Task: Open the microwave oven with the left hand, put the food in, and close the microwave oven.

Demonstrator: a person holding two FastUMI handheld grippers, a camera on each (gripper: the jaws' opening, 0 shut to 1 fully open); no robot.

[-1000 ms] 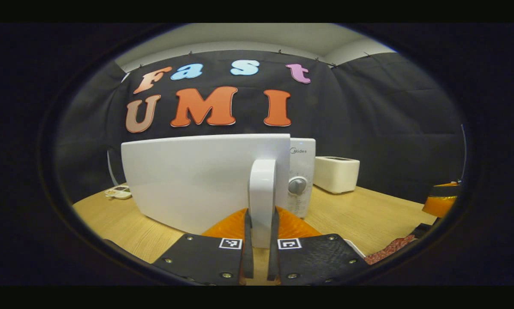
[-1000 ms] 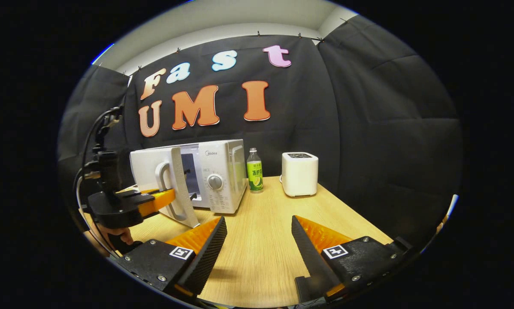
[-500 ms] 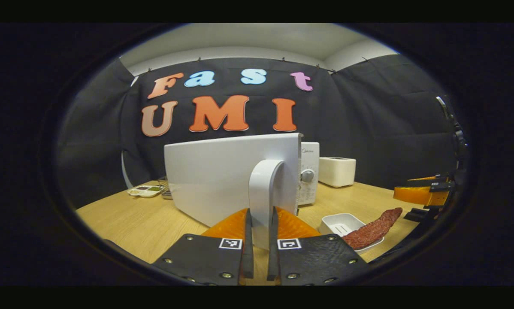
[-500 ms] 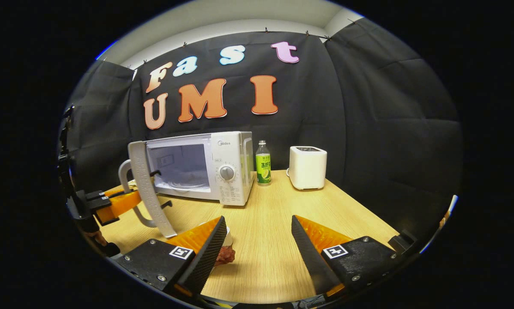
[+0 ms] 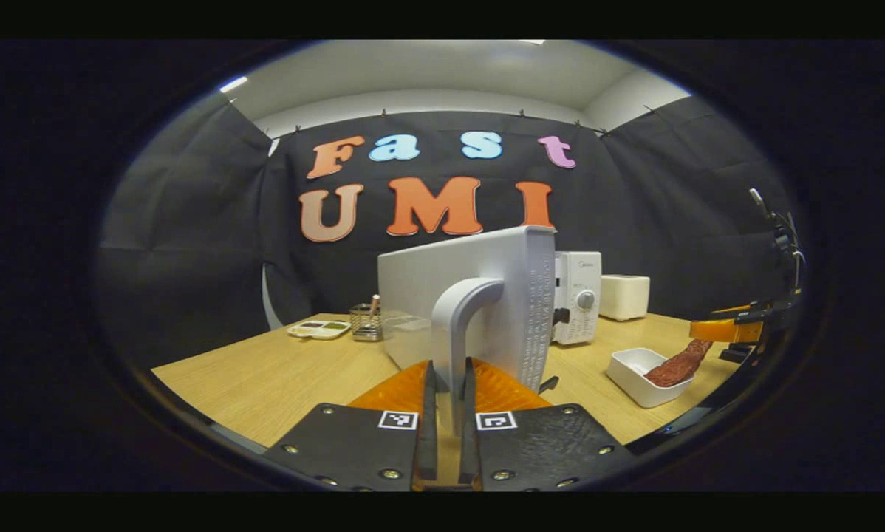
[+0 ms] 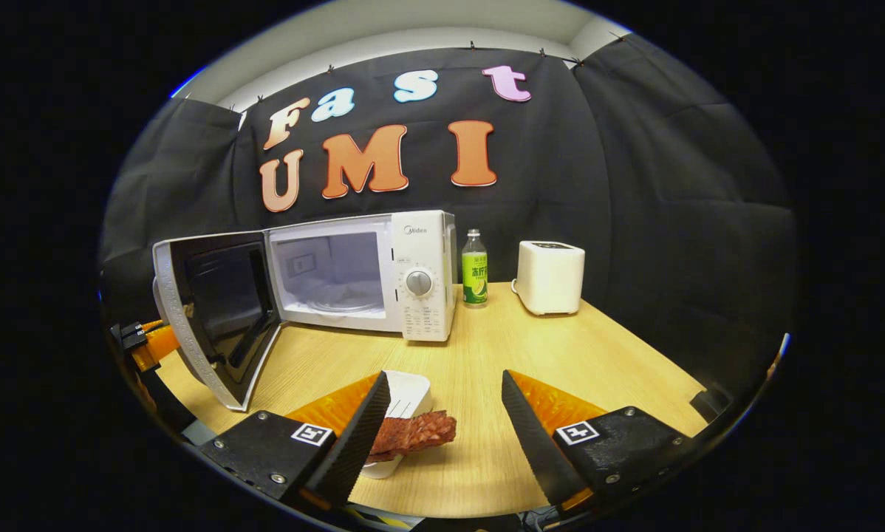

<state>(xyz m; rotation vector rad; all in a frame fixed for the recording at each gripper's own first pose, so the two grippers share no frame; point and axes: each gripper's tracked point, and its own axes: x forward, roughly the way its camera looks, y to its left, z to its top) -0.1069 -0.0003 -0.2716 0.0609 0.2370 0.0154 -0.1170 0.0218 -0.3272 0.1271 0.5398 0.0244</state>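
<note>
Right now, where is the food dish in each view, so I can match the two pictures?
Left gripper view: the dish sits at lower right on the table, right of the open door, meat strip hanging over its rim.
Right gripper view: the dish lies at bottom centre, just beyond the right gripper, partly behind one finger.
Shared landmark: the toaster.

Microwave cavity (image 6: 332, 273) open — unobstructed
</note>
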